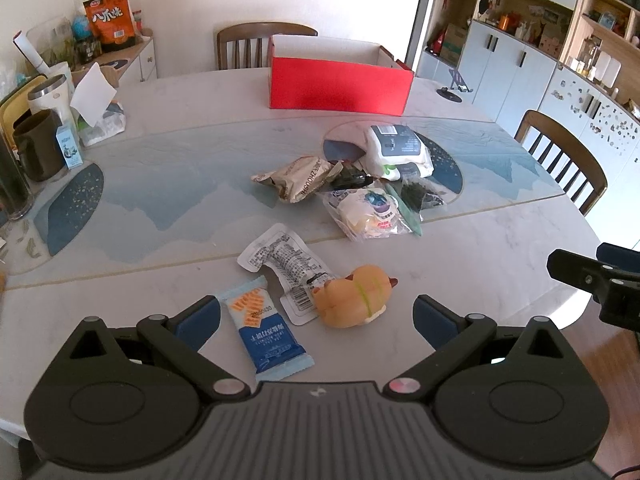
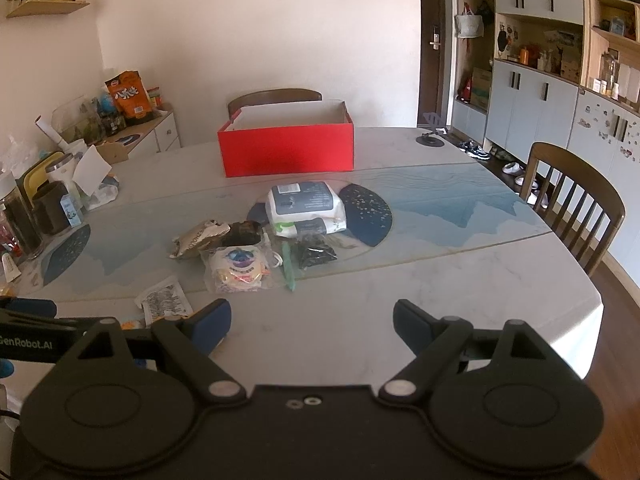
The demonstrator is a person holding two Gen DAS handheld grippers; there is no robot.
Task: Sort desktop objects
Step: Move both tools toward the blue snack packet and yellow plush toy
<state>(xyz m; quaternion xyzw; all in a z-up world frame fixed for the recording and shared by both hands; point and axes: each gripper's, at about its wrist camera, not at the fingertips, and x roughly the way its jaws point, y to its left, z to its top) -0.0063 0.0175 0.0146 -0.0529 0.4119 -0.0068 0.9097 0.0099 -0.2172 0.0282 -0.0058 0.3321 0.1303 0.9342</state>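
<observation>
We log a pale marble table (image 2: 460, 280) with a blue mat (image 1: 200, 184), a red box (image 1: 340, 84) at its far side before a chair (image 1: 240, 46), and cabinets (image 2: 528, 100) along the right wall. Snack packets (image 1: 304, 178), a wipes pack (image 1: 396, 148) and a toy (image 1: 354, 296) lie mid-table. Our left gripper (image 1: 316, 322) and right gripper (image 2: 312, 322) hover wide open, holding nothing.

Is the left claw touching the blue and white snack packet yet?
Apart. In the left wrist view, the open left claw straddles the blue and white snack packet, with bare tabletop showing between the packet and both fingers.
</observation>
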